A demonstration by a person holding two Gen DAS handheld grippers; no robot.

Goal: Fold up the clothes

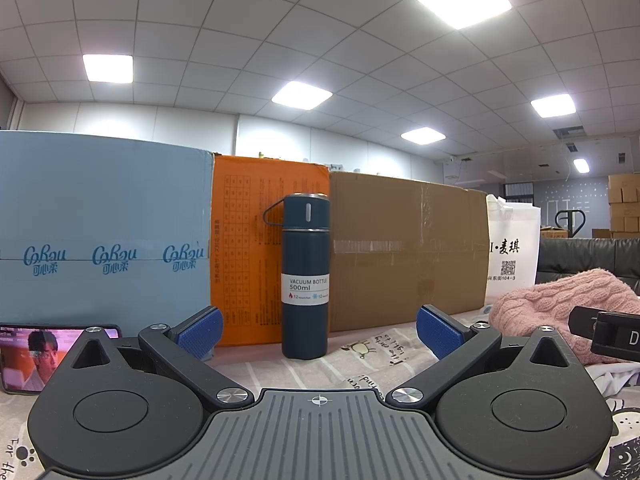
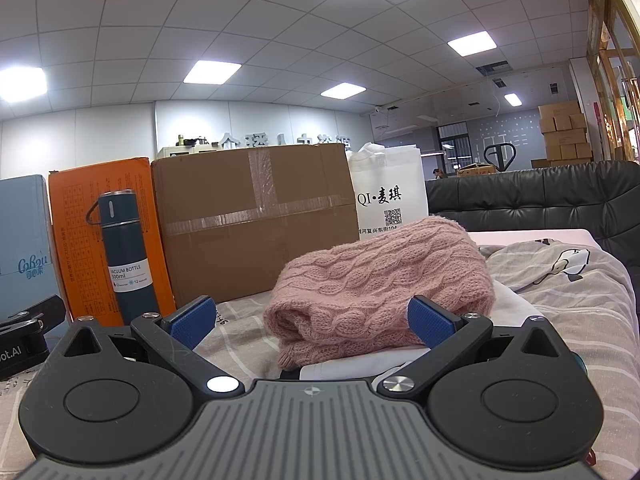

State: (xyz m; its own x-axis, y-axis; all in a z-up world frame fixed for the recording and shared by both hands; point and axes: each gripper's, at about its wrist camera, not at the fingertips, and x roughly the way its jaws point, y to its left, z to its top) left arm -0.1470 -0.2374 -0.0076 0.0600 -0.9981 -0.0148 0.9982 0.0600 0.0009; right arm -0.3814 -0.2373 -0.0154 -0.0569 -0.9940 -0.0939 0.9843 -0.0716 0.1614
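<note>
Both tools were spread wide and held nothing. The left tool (image 1: 318, 330) faced a blue vacuum bottle (image 1: 305, 276) at frame centre. The folded pink sweater (image 2: 380, 292) lay on the bed sheet (image 2: 580, 320), centre-right, between the right tool's (image 2: 312, 320) fingers.

Both cameras sit low over the bedsheet (image 1: 280, 372), looking level toward a row of boxes. The left wrist view faces the vacuum bottle (image 1: 305, 276) closely; the right wrist view faces the pink sweater (image 2: 380, 292). Each shows both.
</note>
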